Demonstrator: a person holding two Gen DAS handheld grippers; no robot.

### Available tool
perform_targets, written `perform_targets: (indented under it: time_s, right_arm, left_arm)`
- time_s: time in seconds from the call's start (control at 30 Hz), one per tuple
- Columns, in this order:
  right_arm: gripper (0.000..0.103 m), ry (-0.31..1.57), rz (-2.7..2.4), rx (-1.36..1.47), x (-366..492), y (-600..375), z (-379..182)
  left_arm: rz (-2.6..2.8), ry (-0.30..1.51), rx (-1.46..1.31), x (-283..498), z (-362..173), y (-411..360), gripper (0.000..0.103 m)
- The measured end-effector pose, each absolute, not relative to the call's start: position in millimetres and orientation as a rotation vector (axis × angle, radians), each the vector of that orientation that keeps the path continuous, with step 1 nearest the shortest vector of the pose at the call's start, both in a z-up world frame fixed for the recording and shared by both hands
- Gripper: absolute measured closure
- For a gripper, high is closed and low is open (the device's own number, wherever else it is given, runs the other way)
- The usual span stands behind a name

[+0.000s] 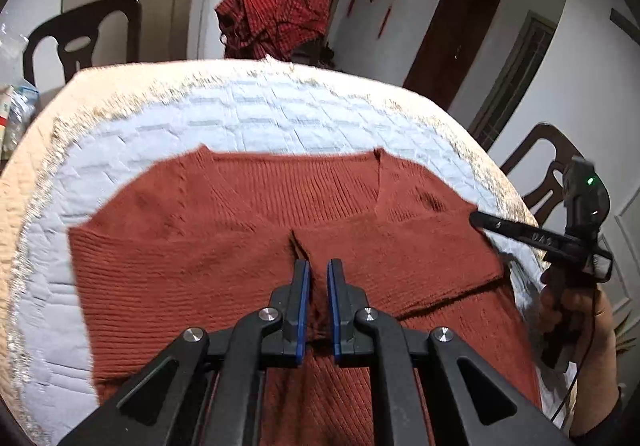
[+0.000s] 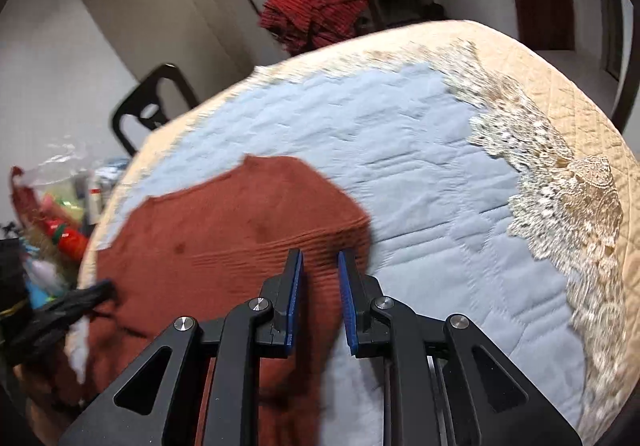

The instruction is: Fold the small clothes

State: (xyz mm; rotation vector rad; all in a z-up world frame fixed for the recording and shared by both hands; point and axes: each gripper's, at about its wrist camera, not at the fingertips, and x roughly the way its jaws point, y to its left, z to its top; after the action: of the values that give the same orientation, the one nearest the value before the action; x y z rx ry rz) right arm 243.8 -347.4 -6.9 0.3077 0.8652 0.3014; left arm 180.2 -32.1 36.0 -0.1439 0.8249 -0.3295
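A rust-red knit sweater (image 1: pixel 224 246) lies spread on a round table with a light blue quilted cloth (image 1: pixel 260 122), its sleeves folded in over the body. My left gripper (image 1: pixel 318 266) is open, just above the sweater's middle near a folded sleeve cuff, holding nothing. My right gripper (image 2: pixel 320 258) is open over the sweater's right edge (image 2: pixel 240 230), with knit fabric showing between the pads; it also shows in the left wrist view (image 1: pixel 476 218) at the sweater's right shoulder. The right wrist view is motion-blurred.
A red checked cloth (image 1: pixel 276 18) hangs behind the table's far edge. Dark chairs (image 1: pixel 80 34) stand at the far left and at the right (image 1: pixel 548 170). Bags and clutter (image 2: pixel 52 214) sit left of the table. Lace trim (image 2: pixel 560 198) rings the blue cloth.
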Motion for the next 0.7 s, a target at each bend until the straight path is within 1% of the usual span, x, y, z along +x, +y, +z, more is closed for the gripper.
perform_targets:
  time_s: [0.17, 0.33, 0.4, 0.43, 0.5, 0.6, 0.7]
  right_arm:
    - [0.084, 0.835, 0.31, 0.293, 233, -347, 5]
    - [0.084, 0.842, 0.36, 0.238, 200, -336, 10]
    - [0.084, 0.868, 0.373, 0.208, 188, -332, 4]
    - [0.085, 0.883, 0.367, 0.171, 184, -329, -1]
    - [0.085, 0.867, 0.36, 0.126, 180, -328, -5]
    - [0.085, 0.884, 0.332, 0.142, 184, -331, -3]
    - [0.085, 0.858, 0.333, 0.09, 172, -324, 5]
  left_arm:
    - [-0.361, 0.802, -0.126, 187, 46, -46, 0.092]
    - [-0.398, 0.888, -0.097, 187, 21, -61, 0.092]
    - [-0.405, 0.902, -0.079, 182, 9, -62, 0.092]
    - [-0.411, 0.881, -0.08, 179, 9, -61, 0.091]
    - [-0.411, 0.884, -0.092, 179, 10, -59, 0.092]
    - [-0.4, 0.887, -0.098, 173, 15, -55, 0.091]
    - [-0.393, 0.873, -0.074, 159, 15, -47, 0.09]
